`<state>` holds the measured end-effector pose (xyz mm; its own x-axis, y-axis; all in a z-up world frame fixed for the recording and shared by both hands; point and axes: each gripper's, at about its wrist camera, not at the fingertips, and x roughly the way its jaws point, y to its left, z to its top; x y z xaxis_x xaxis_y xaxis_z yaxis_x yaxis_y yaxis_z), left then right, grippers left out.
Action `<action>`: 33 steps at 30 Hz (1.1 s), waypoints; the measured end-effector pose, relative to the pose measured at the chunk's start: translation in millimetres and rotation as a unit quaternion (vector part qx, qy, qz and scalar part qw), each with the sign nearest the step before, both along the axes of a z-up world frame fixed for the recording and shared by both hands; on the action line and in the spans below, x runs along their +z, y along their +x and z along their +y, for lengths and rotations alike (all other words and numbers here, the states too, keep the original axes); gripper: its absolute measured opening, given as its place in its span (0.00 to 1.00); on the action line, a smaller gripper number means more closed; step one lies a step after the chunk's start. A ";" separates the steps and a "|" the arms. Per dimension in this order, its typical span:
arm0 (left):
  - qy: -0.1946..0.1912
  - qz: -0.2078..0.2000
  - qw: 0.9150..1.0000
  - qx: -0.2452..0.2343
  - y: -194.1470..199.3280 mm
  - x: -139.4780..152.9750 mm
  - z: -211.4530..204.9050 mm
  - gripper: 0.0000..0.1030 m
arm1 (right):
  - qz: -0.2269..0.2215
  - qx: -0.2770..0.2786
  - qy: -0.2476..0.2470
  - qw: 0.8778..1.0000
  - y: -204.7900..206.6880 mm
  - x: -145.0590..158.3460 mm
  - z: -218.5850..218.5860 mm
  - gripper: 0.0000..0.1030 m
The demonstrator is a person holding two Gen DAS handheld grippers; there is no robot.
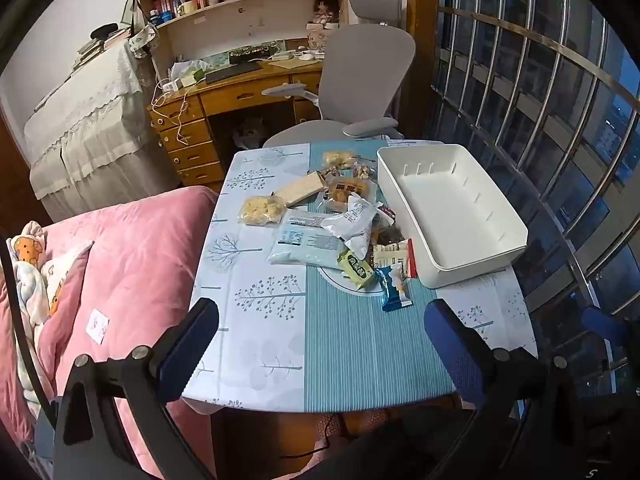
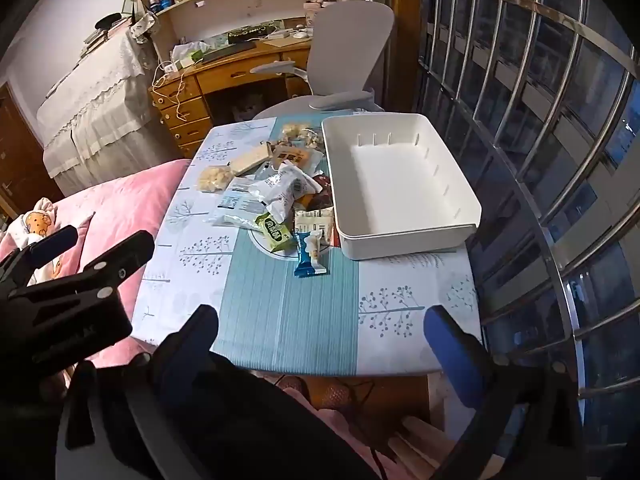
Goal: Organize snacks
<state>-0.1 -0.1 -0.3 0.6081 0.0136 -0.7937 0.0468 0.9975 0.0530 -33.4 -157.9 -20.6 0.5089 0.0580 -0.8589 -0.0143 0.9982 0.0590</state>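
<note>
Both the left gripper [image 1: 320,344] and right gripper [image 2: 320,344] hang spread wide with nothing between them above the counter's [image 1: 264,344] near edge, well short of the snack packets [image 1: 336,220] heaped beside the bare white bin [image 1: 452,208].

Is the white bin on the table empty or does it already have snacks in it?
Empty. The white bin shows only its bare white floor and slotted walls in both views; the snack packets all lie in a pile on the tablecloth beside it.
</note>
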 end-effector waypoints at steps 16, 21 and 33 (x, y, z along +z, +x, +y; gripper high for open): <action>-0.003 0.004 1.000 0.001 3.7 -5.1 3.1 0.99 | 0.003 0.000 0.001 1.000 10.1 -4.4 -1.9 1.00; -0.001 0.010 1.000 0.004 10.6 -7.1 5.0 0.99 | 0.003 0.000 0.002 1.000 10.3 -1.7 -5.0 1.00; 0.003 0.018 1.000 0.018 15.2 -14.7 1.7 0.99 | 0.003 0.006 0.016 1.000 27.3 -7.3 -23.1 1.00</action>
